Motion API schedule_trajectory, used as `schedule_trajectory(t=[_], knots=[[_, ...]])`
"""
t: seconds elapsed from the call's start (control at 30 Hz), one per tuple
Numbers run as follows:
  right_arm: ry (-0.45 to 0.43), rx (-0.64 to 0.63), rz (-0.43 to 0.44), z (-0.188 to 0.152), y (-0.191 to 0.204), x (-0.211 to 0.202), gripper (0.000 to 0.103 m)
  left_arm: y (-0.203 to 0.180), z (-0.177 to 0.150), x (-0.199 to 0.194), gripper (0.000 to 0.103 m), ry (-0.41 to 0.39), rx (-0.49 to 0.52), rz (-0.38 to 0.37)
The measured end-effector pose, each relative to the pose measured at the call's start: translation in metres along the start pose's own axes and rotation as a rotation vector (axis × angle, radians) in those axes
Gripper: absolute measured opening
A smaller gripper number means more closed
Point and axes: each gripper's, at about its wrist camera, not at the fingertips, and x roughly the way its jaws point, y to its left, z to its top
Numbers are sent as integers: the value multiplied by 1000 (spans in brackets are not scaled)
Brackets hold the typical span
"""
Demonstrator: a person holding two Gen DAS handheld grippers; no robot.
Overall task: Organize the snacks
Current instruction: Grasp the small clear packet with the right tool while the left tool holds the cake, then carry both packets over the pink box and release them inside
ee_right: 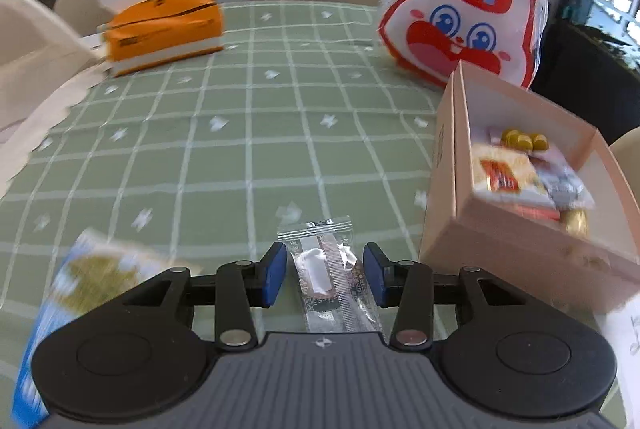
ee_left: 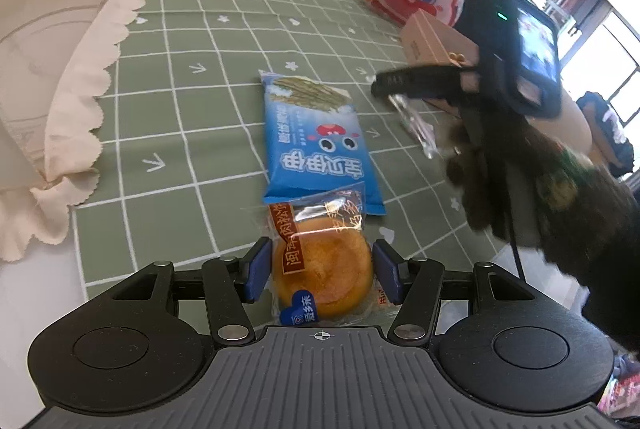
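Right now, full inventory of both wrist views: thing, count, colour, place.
round cake: 1, golden, clear wrapper, between the left pads
blue snack packet: 1, blue, just beyond the cake
clear sachet: 1, transparent, between the right pads
snack box: 1, pink, open, snacks inside, right of the sachet
rabbit bag: 1, red and white, behind the box
tissue box: 1, orange, far left
tablecloth: 1, green checked
left hand-held gripper: 1, black, blue pads
right hand-held gripper: 1, black, blue pads
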Motion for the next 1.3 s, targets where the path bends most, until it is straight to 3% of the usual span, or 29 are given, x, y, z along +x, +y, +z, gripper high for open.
schedule_trajectory(t=[0.33, 0.53, 0.67, 0.73, 0.83, 0.9, 0.93, 1.03, 1.2, 1.3], knots=[[22, -28, 150, -44, 3, -57, 42, -8, 1, 10, 60, 25, 13, -23], [-55, -75, 117, -32, -5, -51, 48, -12, 2, 15, 60, 44, 16, -12], [22, -60, 200, -24, -17, -42, 55, -17, 2, 14, 60, 47, 27, -9], [36, -40, 262, -31, -24, -49, 59, -19, 4, 15, 60, 47, 29, -8], [57, -88, 290, -47, -23, -59, 60, -24, 6, 19, 60, 56, 38, -2], [84, -134, 281, -58, -18, -61, 55, -29, 7, 21, 60, 64, 50, 2], [81, -160, 259, -63, -15, -64, 43, -33, 7, 22, 60, 68, 59, 3], [76, -176, 259, -68, -17, -76, 34, -45, 7, 25, 60, 87, 91, 10], [23, -116, 250, -59, -50, -113, 32, -75, 19, 23, 60, 90, 141, -34], [-80, -80, 225, -35, -89, -152, 32, -101, 55, 10, 60, 3, 176, -94]])
